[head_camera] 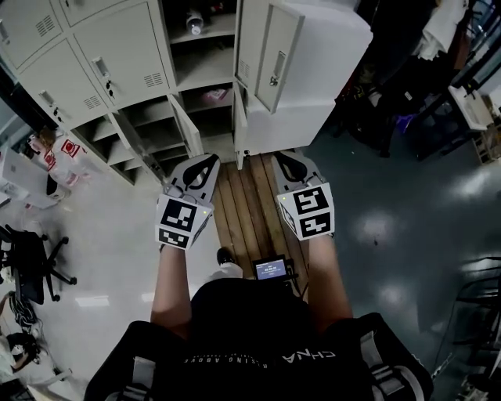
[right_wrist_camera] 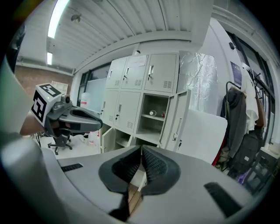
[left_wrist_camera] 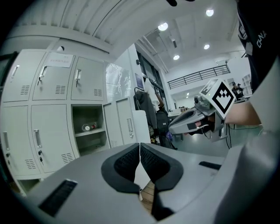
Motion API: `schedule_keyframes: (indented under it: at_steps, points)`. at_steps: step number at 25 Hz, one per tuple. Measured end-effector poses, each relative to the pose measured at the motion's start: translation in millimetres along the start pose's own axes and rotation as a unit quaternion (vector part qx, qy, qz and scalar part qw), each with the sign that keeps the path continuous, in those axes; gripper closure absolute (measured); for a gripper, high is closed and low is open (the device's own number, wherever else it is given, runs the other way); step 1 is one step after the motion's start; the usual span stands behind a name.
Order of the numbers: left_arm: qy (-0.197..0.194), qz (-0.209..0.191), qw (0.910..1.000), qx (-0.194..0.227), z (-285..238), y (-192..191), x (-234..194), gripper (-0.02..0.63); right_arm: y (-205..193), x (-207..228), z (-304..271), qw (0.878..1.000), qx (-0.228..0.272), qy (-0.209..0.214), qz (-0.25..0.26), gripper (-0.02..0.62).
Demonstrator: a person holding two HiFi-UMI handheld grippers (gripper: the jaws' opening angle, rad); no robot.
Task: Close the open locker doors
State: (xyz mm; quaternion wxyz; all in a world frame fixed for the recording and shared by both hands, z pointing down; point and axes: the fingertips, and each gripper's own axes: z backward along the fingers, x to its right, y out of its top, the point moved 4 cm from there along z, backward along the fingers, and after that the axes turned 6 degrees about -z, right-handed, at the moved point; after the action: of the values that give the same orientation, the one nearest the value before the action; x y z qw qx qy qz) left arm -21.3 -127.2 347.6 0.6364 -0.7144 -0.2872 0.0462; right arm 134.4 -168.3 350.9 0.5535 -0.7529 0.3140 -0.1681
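- Grippers: the left gripper [head_camera: 208, 161] and right gripper [head_camera: 283, 160] are both clenched, pads pressed together with nothing between them. They are level with each other, apart, and point at the lockers [head_camera: 109, 55].
- Each gripper view shows the other gripper off to the side, clear of every door.
- Planks [head_camera: 249, 200] run between the two grippers up to the foot of the lockers.
- Pale floor [head_camera: 117, 243] lies open to the left, with a chair [head_camera: 31, 266] well off at that edge. Dark floor [head_camera: 391, 227] lies open to the right, with clutter farther out.
- The nearest edge is a low door [head_camera: 186, 125], swung out just ahead of the left gripper, with its thin edge toward the person.
- A narrow door [head_camera: 239, 129] stands open ahead, between the grippers.
- A tall door [head_camera: 268, 53] with a handle hangs open beyond the right gripper, close against a white box [head_camera: 321, 78].
- The lockers stand straight ahead, a grey-white bank with slotted vents and handles. The upper doors on the left are shut.
- The open column shows bare shelves, with a bottle [head_camera: 195, 20] on the upper one and something pink [head_camera: 215, 95] lower down.
- Bottom compartments [head_camera: 153, 133] to the left of that column stand open too.
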Motion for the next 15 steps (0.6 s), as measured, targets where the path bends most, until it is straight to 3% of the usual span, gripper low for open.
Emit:
schedule_keyframes:
  at_steps: [4,10,15]
  points:
    - [0.003,0.010,0.9999,0.003,-20.0,-12.2,-39.1,0.586,20.3,4.5,-46.9,1.000,-0.005,0.004,0.011,0.561]
    - [0.005,0.039,0.9992,-0.009,-46.4,-37.5,-67.5,0.586,10.7,13.2,-89.9,0.999,-0.040,0.006,0.013,0.561]
    - [0.069,0.079,0.9945,-0.008,-68.7,-44.7,-102.3,0.586,15.2,41.2,-126.3,0.999,-0.039,-0.002,-0.002,0.561]
